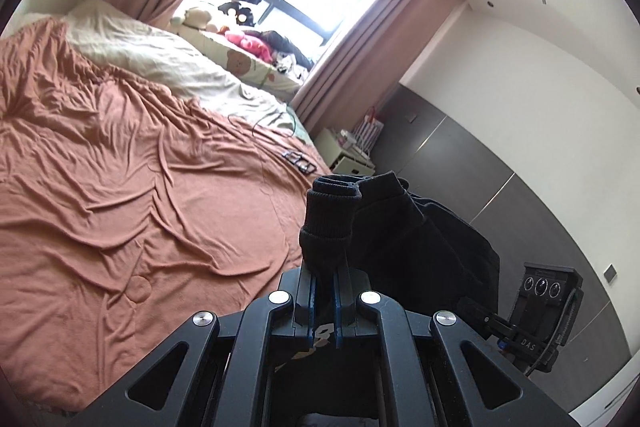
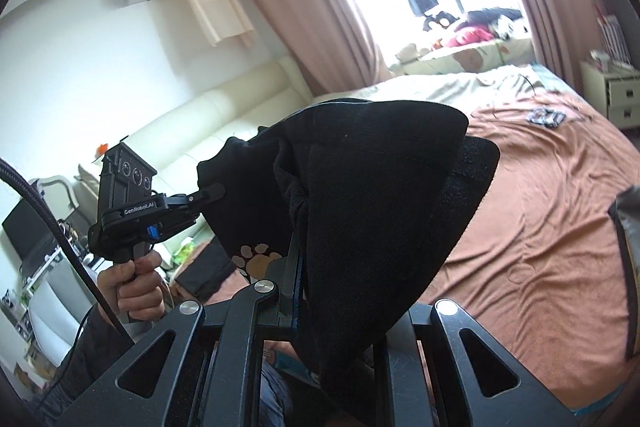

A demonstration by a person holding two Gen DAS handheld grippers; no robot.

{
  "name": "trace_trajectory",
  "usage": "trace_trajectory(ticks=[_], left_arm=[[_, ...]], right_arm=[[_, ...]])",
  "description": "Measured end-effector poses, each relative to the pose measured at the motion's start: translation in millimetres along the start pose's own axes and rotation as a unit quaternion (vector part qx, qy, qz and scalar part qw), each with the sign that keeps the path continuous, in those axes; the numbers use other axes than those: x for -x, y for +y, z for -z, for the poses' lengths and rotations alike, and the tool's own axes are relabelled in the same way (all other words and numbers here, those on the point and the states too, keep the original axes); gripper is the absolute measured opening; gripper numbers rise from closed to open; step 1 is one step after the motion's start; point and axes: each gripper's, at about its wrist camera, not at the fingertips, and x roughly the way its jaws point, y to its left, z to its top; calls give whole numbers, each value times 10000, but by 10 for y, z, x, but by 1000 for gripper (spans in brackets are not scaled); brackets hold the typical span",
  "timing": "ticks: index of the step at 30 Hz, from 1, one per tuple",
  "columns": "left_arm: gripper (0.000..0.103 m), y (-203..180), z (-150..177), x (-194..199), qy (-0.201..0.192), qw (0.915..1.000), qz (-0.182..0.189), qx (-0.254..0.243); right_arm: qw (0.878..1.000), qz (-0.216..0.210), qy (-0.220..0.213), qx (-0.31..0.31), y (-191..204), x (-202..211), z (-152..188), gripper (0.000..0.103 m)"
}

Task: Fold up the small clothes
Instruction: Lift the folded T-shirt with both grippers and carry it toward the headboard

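Note:
A small black garment (image 1: 400, 227) hangs in the air over the edge of the bed, stretched between both grippers. My left gripper (image 1: 325, 279) is shut on its ribbed cuff (image 1: 330, 211). In the right wrist view the garment (image 2: 380, 207) drapes over my right gripper (image 2: 298, 287), which is shut on the cloth with its fingers mostly hidden. A pale paw print (image 2: 256, 259) shows on the fabric. A hand (image 2: 134, 283) holds the left gripper (image 2: 212, 193), which clamps the garment's far corner. The right gripper (image 1: 476, 313) appears at the garment's lower right.
The bed's orange-brown sheet (image 1: 140, 167) lies wrinkled, with a cream blanket (image 1: 160, 55) behind it. A small dark object (image 1: 299, 159) and a thin cable (image 1: 260, 123) lie on the bed. A white nightstand (image 2: 616, 95) stands beside it. Plush toys (image 1: 248, 41) line the window ledge.

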Motion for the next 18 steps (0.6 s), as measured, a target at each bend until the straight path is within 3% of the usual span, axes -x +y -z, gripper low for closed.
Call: trace_trajectory(ticks=[8, 18], left_arm=[[6, 127, -69, 559, -314, 9995, -57, -8], [6, 638, -162, 1101, -708, 9971, -274, 61]], right_arm=[[9993, -145, 90, 324, 143, -402, -114, 9], [9964, -429, 341, 643, 444, -917, -273, 9]])
